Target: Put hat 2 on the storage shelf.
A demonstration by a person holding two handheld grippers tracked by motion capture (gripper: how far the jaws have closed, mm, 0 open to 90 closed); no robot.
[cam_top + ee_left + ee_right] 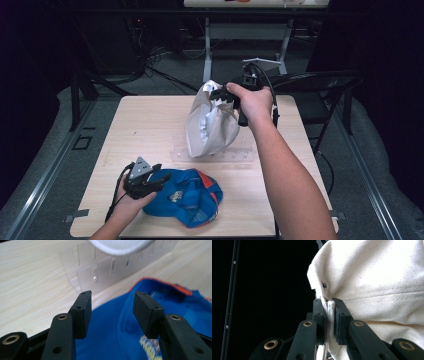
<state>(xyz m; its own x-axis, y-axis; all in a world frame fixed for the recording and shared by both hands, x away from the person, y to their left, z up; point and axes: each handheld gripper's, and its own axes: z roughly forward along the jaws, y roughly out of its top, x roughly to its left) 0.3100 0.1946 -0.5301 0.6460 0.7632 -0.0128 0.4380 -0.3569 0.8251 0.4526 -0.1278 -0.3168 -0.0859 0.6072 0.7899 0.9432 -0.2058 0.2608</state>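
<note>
Holding your left gripper [161, 178] low at the near edge of the table [135, 130], you have its jaws spread apart over the blue cap [190, 196], gripping nothing. In the left gripper view the two black pads [83, 312] stand wide with the blue cloth [110, 327] showing beneath and between them, and neither pad presses on it. That cap lies flat on the wood near the front edge, just beside your left hand [132, 202], with an orange trim along its far rim and a printed patch on its crown.

Beyond the blue cap, a clear plastic rack [215, 152] lies across the middle of the table; the left gripper view shows its slotted wall [105, 267] standing just past the cap.

Farther still, your right gripper [223, 97] is clamped on the white cap [210, 125], which hangs from it with its lower end at the rack. In the right gripper view the jaws pinch a folded seam of the cream cloth [387, 285] tightly between the pads [339, 320]. Your right hand [255, 102] grips the tool from above, over the far half of the table.
</note>
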